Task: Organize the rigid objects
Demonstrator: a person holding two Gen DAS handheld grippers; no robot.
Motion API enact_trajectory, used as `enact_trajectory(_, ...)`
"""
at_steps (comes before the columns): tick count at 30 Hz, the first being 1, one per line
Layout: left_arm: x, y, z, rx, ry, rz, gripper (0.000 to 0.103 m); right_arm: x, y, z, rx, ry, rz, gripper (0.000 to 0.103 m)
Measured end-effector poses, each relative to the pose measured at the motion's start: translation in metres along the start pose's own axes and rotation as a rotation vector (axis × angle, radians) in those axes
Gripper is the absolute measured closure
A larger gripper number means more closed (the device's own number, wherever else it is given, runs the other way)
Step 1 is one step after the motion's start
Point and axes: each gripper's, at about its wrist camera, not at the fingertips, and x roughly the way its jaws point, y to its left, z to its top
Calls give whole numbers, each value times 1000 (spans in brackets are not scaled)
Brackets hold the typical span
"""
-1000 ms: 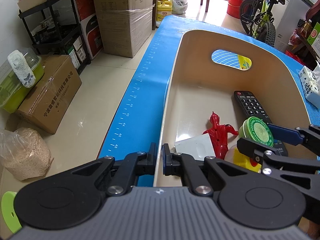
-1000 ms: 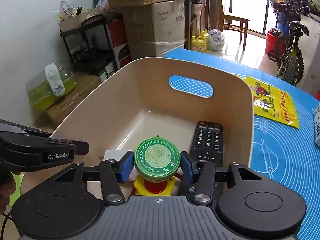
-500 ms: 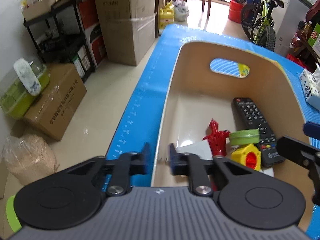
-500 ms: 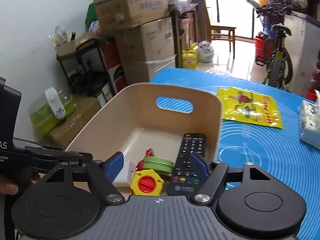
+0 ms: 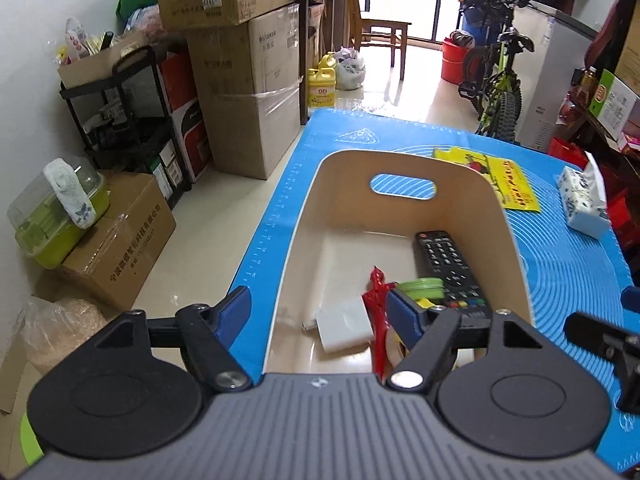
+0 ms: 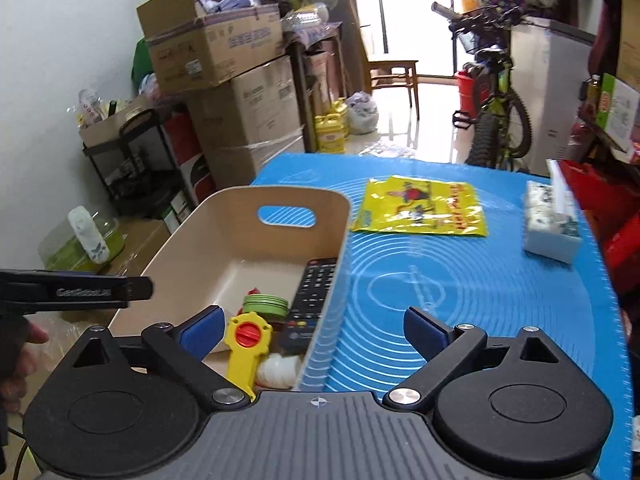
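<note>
Inside the beige bin [image 5: 496, 216], which stands on the blue mat [image 6: 480, 280], several rigid items are already gathered: a black remote control [image 5: 446, 264] along the right wall, a green tin [image 6: 265, 305], a red toy figure [image 5: 378, 292], a white block [image 5: 344, 330] and a yellow toy with a red knob [image 6: 248, 340]. Both the left gripper [image 5: 318, 308] and the right gripper [image 6: 314, 326] are held above the bin's near end with jaws spread wide, and nothing is carried. On the mat, only a yellow packet [image 6: 420, 206] and a tissue pack [image 6: 552, 220] are seen outside the bin; both look soft, so the sorting is judged nearly or fully complete.
</note>
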Motion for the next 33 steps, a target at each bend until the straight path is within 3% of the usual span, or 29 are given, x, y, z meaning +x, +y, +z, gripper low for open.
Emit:
enact_trajectory(18,-103,-44,-44,67,-87,-3,28,-114,-25,-50,19,-50,-81,6)
enact_trajectory(33,-134,-77,-99,120,-148,-41,28,-159,-34,-106,25,-75,-109,6)
